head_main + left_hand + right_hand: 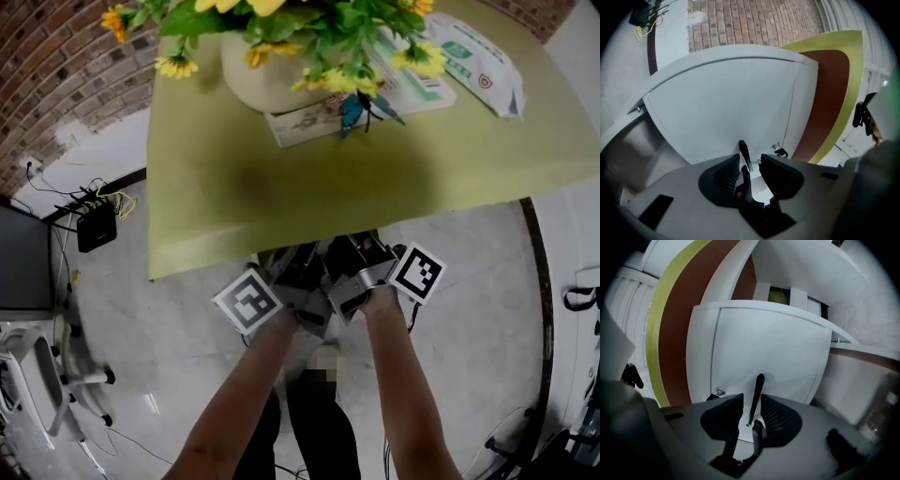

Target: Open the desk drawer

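Straddling the drawer's thin black handle [744,151] without pinching it, the left claw [750,158] has its jaws apart. The right claw [751,398] is spread the same way, with a black bar [757,394] standing free between its jaws. Whether both claws bracket one handle cannot be told. Just beyond lies the white drawer front [722,103], with a small lock [776,147] beside the handle, all tucked under the near edge of the green tabletop [281,187]. The step in hand looks like taking hold. Next, the jaws would need to close on the handle and then draw it straight toward the person. Only the claw views show the drawer, handle and jaws. The head view hides these beneath the tabletop, but it alone shows the flower pot [267,80] and the packet [478,56] on top.
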The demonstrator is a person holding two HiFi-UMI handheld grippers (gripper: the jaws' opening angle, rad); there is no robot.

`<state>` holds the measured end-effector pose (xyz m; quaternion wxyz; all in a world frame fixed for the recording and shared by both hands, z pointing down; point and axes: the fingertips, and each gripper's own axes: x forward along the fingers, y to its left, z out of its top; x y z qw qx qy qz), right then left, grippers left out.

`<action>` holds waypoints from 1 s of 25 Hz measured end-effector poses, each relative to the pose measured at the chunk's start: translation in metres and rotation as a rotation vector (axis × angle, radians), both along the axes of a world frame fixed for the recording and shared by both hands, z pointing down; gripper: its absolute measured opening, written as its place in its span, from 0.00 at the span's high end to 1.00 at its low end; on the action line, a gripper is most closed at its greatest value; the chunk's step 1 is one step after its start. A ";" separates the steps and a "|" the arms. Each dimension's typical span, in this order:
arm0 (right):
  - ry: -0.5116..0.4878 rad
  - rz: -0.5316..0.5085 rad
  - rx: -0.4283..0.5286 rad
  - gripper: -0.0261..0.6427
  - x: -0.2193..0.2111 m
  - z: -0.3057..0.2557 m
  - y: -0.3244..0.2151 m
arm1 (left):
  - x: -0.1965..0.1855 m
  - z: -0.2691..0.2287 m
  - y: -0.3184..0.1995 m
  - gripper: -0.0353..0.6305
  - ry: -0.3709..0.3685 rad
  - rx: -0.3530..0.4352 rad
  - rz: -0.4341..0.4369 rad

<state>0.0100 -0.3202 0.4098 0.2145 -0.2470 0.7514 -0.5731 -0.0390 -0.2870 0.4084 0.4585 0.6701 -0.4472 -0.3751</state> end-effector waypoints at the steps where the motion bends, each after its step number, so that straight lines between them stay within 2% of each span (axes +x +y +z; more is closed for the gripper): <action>1: 0.003 0.001 -0.006 0.79 -0.001 0.000 -0.002 | -0.003 0.002 -0.002 0.74 0.004 -0.008 -0.015; 2: 0.012 0.003 -0.015 0.80 -0.002 0.001 -0.004 | -0.005 0.004 -0.003 0.80 0.013 -0.013 -0.025; 3: 0.023 0.004 -0.022 0.86 -0.002 0.003 -0.005 | -0.006 0.004 -0.004 0.83 0.026 -0.017 -0.030; 9: -0.039 0.008 -0.095 0.90 -0.002 0.006 -0.005 | -0.005 0.003 -0.004 0.86 0.081 -0.028 -0.041; 11: -0.041 0.012 -0.097 0.91 -0.001 0.006 -0.004 | -0.005 0.003 -0.004 0.86 0.067 -0.029 -0.037; 14: -0.055 0.027 -0.105 0.91 0.000 0.005 -0.004 | -0.006 0.004 -0.003 0.86 -0.005 -0.030 -0.024; 20: -0.054 0.028 -0.108 0.91 0.000 0.003 0.004 | -0.003 0.005 0.006 0.86 0.033 -0.079 -0.024; 23: -0.053 0.029 -0.105 0.91 0.004 0.003 0.011 | 0.000 0.004 0.011 0.86 -0.010 -0.065 -0.009; 25: -0.048 0.027 -0.101 0.91 0.006 0.003 0.016 | 0.001 0.005 0.017 0.86 -0.006 -0.080 -0.008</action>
